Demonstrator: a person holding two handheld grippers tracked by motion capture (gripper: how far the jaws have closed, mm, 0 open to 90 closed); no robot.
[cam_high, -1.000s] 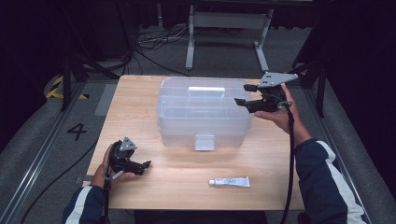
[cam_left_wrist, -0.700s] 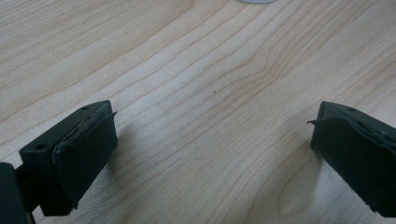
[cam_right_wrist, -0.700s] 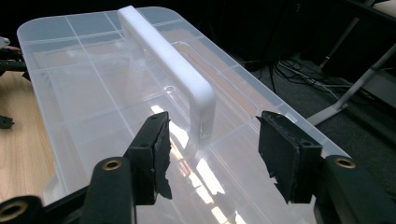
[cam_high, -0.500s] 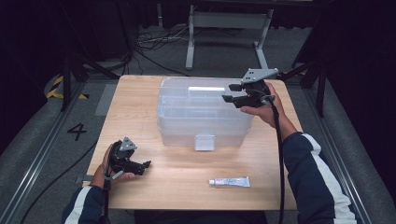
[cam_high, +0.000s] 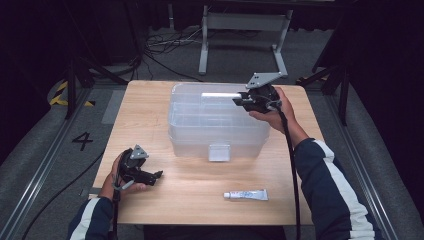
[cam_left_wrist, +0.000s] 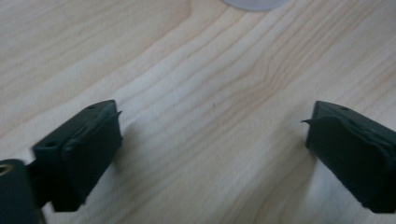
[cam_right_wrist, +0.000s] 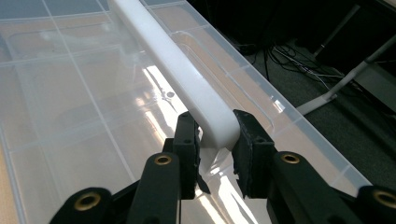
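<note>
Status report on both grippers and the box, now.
Right gripper has just been closing, jaws on the white handle of the clear box. Left gripper open over the table, holding nothing. Tube lies apart, nothing in the way.

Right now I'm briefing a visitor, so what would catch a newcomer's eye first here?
The big clear box at mid-table, with the right tool clamped on the end of its white handle, jaws having just been closing. Then the small tube near the front edge, and the left tool open over bare wood.
</note>
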